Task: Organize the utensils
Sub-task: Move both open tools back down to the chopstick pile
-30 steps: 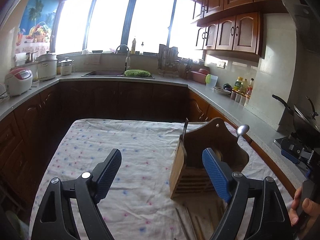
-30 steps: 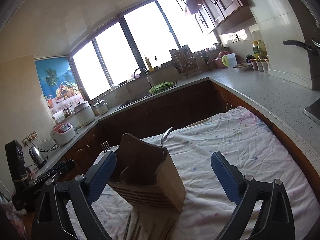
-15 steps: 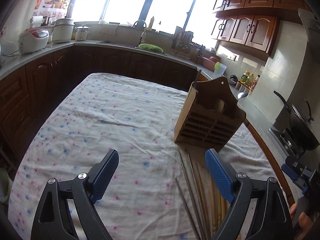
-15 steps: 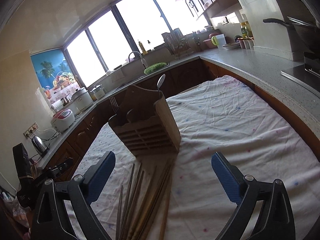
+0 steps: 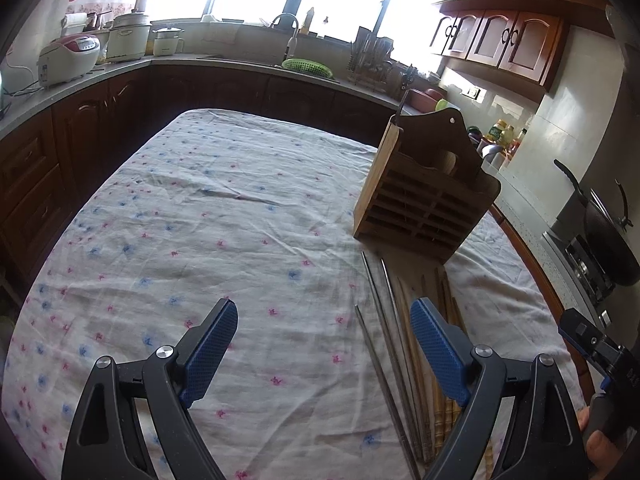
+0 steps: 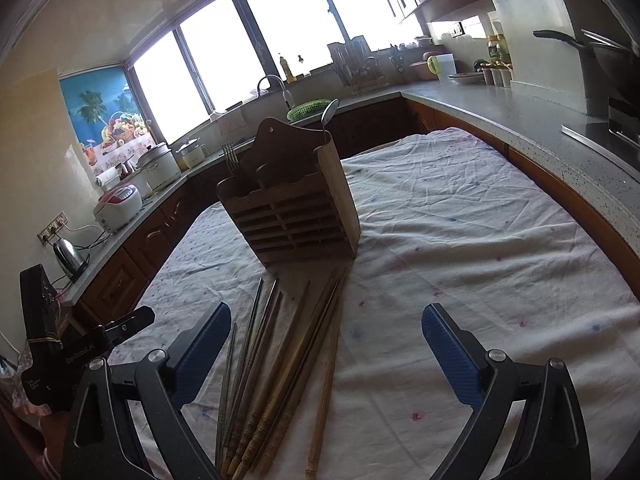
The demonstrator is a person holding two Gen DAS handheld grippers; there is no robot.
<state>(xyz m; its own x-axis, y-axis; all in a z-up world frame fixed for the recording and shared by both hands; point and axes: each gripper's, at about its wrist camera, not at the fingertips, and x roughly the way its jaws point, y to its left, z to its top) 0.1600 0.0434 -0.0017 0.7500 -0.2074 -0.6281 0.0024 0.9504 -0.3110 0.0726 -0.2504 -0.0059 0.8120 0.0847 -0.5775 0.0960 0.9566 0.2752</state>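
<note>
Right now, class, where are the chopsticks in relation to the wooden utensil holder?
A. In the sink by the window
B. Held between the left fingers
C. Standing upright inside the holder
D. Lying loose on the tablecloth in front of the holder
D: the chopsticks lie flat on the tablecloth just in front of the wooden utensil holder, and no fingers touch them.

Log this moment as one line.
left gripper: open, empty | right gripper: open, empty | chopsticks: loose on cloth | wooden holder: upright, holds fork, spoon
</note>
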